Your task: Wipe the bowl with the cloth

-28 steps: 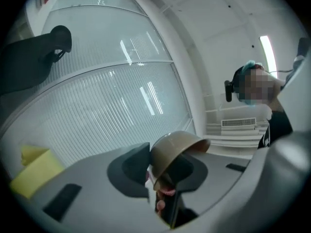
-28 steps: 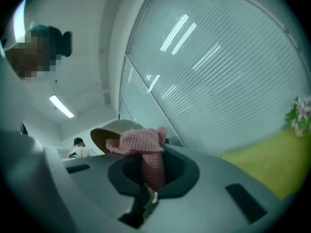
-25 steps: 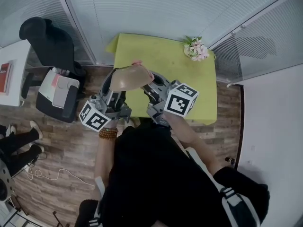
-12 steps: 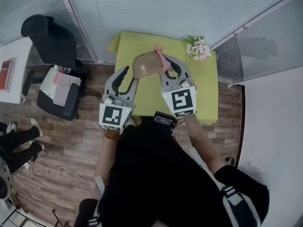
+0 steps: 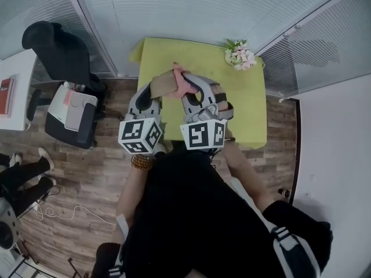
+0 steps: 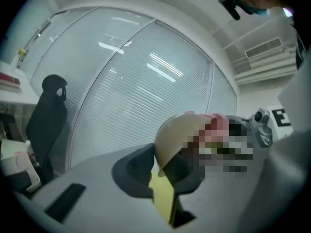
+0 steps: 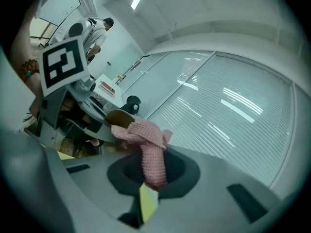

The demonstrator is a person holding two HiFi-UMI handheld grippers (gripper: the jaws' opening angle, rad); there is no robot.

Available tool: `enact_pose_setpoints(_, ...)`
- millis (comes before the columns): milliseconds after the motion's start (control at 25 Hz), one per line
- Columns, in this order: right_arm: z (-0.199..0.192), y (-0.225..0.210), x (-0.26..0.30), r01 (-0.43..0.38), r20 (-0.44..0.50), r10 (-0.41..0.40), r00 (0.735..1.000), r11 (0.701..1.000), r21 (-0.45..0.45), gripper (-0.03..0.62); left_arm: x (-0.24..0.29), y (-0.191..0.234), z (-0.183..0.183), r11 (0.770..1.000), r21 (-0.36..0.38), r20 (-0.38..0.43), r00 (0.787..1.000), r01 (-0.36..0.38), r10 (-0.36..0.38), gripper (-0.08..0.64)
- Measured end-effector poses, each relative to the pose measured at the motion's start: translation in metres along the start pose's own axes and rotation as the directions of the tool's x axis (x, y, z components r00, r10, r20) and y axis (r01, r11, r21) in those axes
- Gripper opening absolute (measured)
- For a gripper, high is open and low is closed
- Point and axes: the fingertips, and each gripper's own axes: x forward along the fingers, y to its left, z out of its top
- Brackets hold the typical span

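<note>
Left gripper [image 6: 161,171], jaws just closing, pinches the stiff, light bowl [image 6: 180,130] by its rim; right gripper [image 7: 150,174] clamps the limp cloth [image 7: 146,136]

Head view steeply down from above, gripper views close, roughly level, sharing bowl [image 5: 163,86]

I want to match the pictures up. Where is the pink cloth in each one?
Head view: the pink cloth is upper middle, touching the tan bowl.
Left gripper view: the cloth is right of centre, peeking over the bowl, partly covered by a mosaic patch.
Right gripper view: the cloth is at centre, pinched in the right claw.
Shared landmark: the bowl, next to the cloth in all three.
</note>
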Motion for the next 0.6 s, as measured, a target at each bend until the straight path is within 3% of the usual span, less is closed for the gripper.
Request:
enact_pose_setpoints(120,0.004,0.006,-0.003,-0.019,0.034,0.015,0.999,0.995,0.093,0.020,-0.003,0.008,-0.001,0.990,-0.140,0.020,0.999,0.029,-0.026,0.023)
enact_pose_setpoints(240,0.011,-0.001,-0.001,-0.040,0.092,0.019,0.996,0.971,0.238,0.020,-0.005,0.006,0.006,0.964,-0.254,0.075,0.995,0.081,-0.064,0.015)
enact_pose_setpoints(440,0.014,-0.013,-0.001,-0.110,0.166,0.037,0.985,0.885,0.453,0.014,-0.013,-0.005,0.025,0.952,-0.254,0.169,0.977,0.170,-0.130,0.015)
enact_pose_setpoints(600,0.014,-0.011,-0.003,-0.170,0.197,0.064,0.978,0.794,0.584,0.014,-0.017,-0.007,0.027,0.915,-0.318,0.208,0.960,0.247,-0.187,0.015)
